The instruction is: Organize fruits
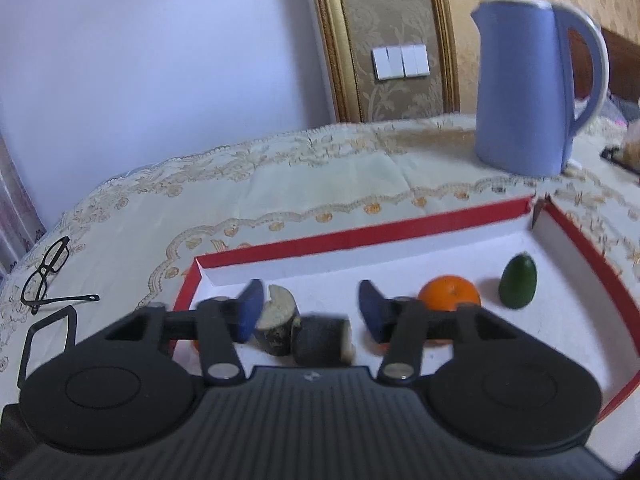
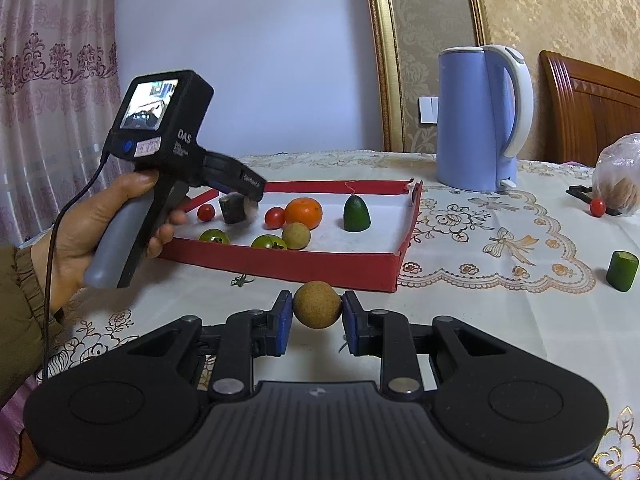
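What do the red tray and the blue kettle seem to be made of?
Red tray: probably cardboard, matte red outside and white inside, with thin folded walls and a split corner. Blue kettle: apparently smooth plastic with a soft sheen and a white handle.

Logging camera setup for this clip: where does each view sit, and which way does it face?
Left wrist: behind the open left tongs, low over the red tray, facing the kettle.
Right wrist: behind the right tongs gripping a brown round fruit before the tray; left hand shows.
Shared: tray, kettle, orange, green cone fruit.
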Tool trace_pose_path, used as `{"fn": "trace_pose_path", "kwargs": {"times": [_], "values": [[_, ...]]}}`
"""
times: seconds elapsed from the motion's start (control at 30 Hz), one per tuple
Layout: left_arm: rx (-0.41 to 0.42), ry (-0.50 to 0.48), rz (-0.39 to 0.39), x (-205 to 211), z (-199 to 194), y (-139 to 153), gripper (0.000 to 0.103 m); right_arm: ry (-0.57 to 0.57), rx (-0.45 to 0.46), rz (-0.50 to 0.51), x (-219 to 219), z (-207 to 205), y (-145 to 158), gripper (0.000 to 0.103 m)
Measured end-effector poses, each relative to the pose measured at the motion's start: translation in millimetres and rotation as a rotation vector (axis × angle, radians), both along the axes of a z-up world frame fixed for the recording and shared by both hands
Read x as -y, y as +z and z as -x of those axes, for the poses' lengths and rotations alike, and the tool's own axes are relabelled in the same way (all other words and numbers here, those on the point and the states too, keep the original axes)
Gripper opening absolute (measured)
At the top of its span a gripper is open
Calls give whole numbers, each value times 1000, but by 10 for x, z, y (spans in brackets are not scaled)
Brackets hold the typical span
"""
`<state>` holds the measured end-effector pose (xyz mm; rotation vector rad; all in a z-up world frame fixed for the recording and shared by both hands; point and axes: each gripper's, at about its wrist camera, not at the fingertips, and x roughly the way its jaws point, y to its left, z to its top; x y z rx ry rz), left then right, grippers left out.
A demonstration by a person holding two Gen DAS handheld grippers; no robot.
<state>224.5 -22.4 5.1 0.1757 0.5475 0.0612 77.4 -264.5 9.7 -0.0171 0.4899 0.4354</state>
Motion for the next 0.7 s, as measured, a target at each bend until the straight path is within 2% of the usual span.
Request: {"fn": "trace_pose_path", "kwargs": {"times": [0.1,0.23,0.3,0.47,0.53,0.7], "values": [[19,13,20,-80,91,43,57,1,-4,-1,-11,-16,-8,26],[39,61,88,-291,296,60,57,6,-3,-1,-34,-35,-2,26],[54,101,117,-406,431,38,65,9,-2,0,-52,-36,7,26],[105,182,177,-693,779,-30,73,21,6,7,-127,-38,43,26],[119,209,199,-793,914,-54,74,25,10,11,-157,-42,64,26],[163,267,196,-913,1158,-61,86,30,23,21,-222,-93,127,26]]}}
